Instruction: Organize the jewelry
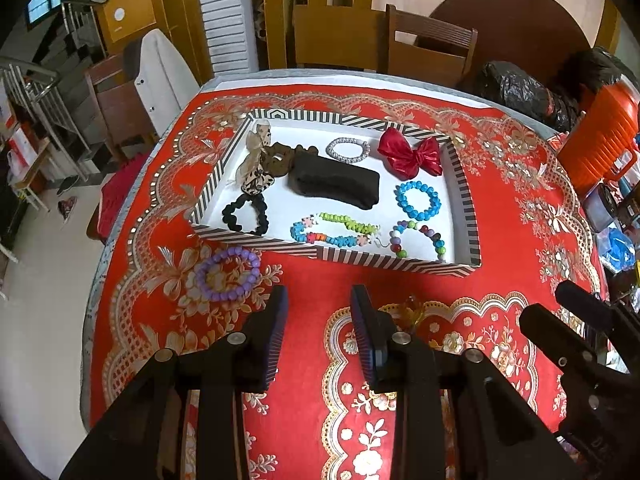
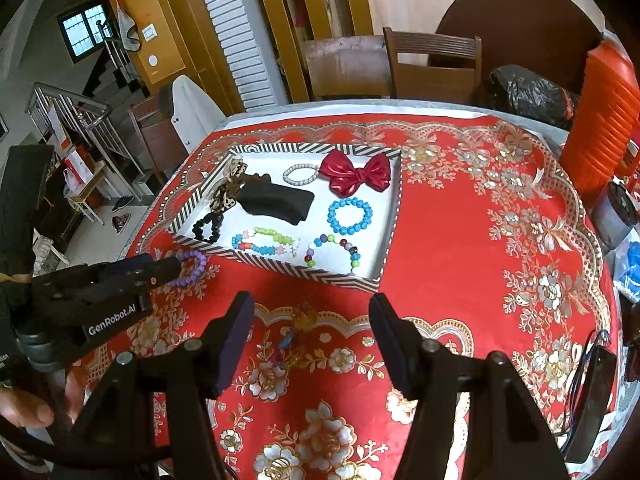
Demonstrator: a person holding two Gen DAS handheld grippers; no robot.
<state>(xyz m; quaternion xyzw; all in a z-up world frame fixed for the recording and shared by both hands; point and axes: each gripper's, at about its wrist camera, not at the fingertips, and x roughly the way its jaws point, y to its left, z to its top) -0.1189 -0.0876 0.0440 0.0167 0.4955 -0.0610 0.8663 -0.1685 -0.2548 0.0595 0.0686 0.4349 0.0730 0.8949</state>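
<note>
Purple bead bracelet [image 1: 228, 274] lies flat beside striped tray [image 1: 256, 242].

Left hand-held gripper [image 1: 318, 300] and right hand-held gripper [image 2: 312, 308] both gape, apparently hovering, side by side.

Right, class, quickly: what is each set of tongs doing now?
Left tongs: open, holding nothing.
Right tongs: open, holding nothing.
</note>
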